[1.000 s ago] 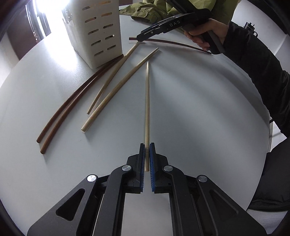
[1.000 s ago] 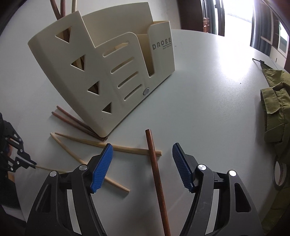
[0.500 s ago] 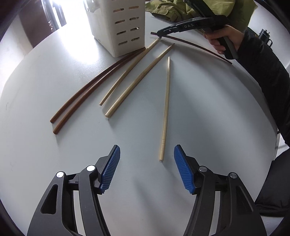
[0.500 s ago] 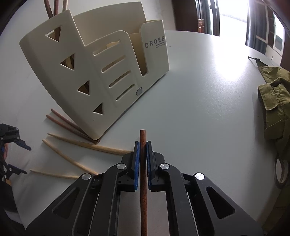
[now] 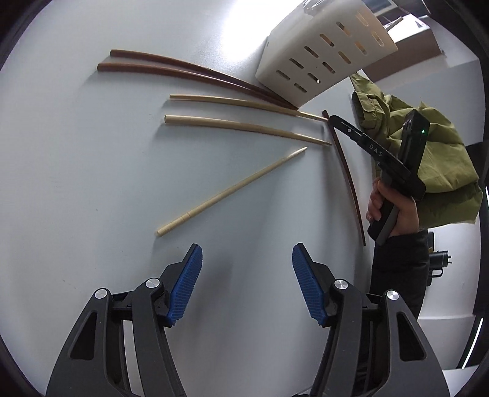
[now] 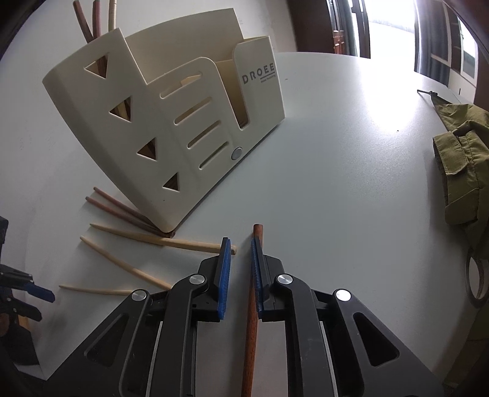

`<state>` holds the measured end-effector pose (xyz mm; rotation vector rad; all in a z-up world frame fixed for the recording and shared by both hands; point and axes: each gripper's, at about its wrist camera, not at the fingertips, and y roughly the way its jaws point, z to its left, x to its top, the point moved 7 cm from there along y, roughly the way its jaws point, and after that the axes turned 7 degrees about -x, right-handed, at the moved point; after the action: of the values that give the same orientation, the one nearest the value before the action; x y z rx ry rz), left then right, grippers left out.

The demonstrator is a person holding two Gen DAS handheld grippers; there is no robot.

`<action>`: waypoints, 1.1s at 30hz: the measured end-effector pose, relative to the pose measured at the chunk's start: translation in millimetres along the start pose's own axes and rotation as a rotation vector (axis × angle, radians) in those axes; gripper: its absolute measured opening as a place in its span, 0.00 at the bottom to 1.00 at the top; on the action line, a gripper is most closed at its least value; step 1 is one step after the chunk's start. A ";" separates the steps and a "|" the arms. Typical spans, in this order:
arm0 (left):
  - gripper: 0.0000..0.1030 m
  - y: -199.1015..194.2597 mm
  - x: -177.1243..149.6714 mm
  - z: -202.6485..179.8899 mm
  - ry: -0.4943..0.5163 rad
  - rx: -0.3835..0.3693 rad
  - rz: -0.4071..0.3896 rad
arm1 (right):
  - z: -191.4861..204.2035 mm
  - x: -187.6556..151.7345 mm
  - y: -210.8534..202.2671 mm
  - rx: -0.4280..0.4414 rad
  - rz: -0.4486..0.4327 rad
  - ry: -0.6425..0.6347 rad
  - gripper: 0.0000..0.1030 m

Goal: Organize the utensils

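Jaws of left gripper (image 5: 247, 282) standing spread over bare white table (image 5: 91, 183), closing slightly; right gripper (image 6: 240, 268) easing apart, brown chopstick (image 6: 252, 305) lying against one pad. Cream utensil holder (image 6: 171, 128) sitting beside loose chopsticks; window glaring behind.

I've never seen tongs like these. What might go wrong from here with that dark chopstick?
1. The right tongs have just been opening. The dark chopstick lies between them but touches only one pad, so a lift now might leave it behind or drop it.
2. A pale chopstick ends right beside one tip, so closing might catch or nudge it.
3. Chopsticks already stand in the holder, and a new one could knock against them.
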<state>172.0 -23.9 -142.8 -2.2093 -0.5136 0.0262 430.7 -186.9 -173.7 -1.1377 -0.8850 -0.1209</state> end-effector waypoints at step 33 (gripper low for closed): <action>0.02 2.2 21.8 60.4 -0.650 -0.026 -0.059 | 2.4 -5.9 6.6 0.054 0.018 -0.015 0.27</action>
<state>181.1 27.8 -179.9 -2.1827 -0.9320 0.7262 428.8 -183.9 -182.2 -1.0969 -0.8863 -0.0737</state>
